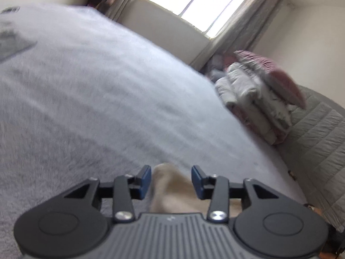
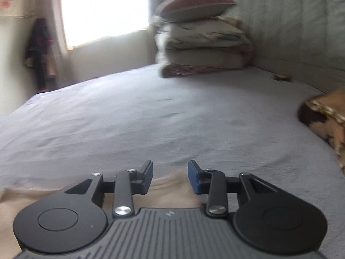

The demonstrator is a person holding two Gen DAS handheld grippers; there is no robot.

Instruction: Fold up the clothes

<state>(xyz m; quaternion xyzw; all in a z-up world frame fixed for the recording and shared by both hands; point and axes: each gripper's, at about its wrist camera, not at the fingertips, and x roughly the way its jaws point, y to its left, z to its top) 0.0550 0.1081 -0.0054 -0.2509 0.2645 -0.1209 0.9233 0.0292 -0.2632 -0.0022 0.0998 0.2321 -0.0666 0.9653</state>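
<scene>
Beige garment (image 2: 172,185) lies flat on the bed (image 2: 151,118) under my left gripper (image 1: 170,182) and right gripper (image 2: 170,177), fingers partly open, gripping nothing, probably released to reposition for folding.

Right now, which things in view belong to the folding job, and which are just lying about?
Job:
- beige garment on the bed sheet
- left claw, open
- right claw, open

Lying about:
- stack of folded bedding with a pillow on top
- brown patterned blanket
- window
</scene>
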